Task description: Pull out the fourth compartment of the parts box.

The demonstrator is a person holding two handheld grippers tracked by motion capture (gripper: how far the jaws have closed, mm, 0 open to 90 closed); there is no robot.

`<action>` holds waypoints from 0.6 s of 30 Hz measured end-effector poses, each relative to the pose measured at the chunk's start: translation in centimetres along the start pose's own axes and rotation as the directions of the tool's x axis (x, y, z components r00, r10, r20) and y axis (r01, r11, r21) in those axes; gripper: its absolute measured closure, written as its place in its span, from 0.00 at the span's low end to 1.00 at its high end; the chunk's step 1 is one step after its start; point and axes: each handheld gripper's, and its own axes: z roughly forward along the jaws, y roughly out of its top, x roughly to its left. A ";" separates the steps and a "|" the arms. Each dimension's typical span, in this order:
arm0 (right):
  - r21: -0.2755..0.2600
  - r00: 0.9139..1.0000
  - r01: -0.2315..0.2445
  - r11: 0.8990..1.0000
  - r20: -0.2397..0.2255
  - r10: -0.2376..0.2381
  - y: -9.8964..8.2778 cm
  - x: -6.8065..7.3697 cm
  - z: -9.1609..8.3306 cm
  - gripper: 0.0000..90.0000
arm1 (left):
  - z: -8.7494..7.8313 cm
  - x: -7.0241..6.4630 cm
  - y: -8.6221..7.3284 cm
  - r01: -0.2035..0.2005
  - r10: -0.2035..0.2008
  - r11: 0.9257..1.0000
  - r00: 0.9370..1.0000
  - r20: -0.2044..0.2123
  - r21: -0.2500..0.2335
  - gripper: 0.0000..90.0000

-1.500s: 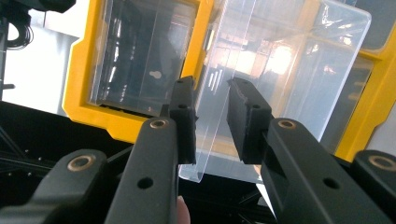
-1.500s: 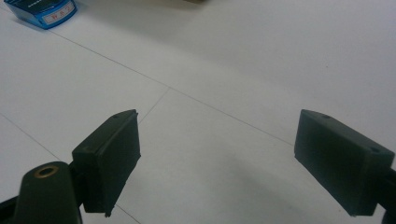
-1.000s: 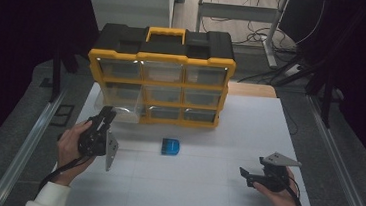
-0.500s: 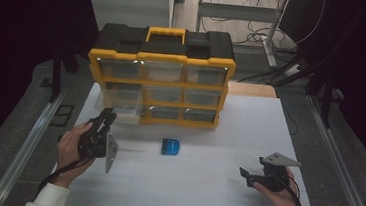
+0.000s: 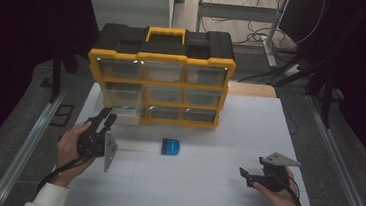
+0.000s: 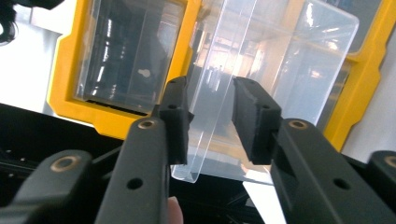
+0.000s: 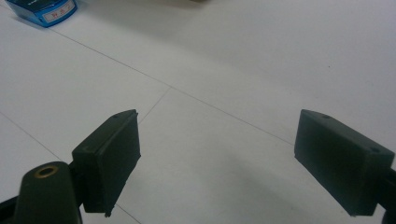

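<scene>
**A:** Where's your left hand?

**B:** My left gripper (image 5: 103,122) tilts up toward the pulled-out clear drawer (image 6: 261,79), lower left of the organizer (image 5: 160,78). Its jaws have just been opening; the drawer's front wall stands between them, unpinched.

**A:** Right?

**B:** My right gripper (image 5: 249,175) rests low, near right, jaws wide apart.

A small blue box (image 5: 170,146) lies on the white table (image 5: 224,187), apart from everything else.
</scene>
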 end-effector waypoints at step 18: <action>0.002 1.000 -0.005 1.000 -0.004 0.005 0.0 0.0 0.1 0.16 | -0.6 2.1 1.3 0.399 -0.402 0.913 0.856 0.326 0.080 0.29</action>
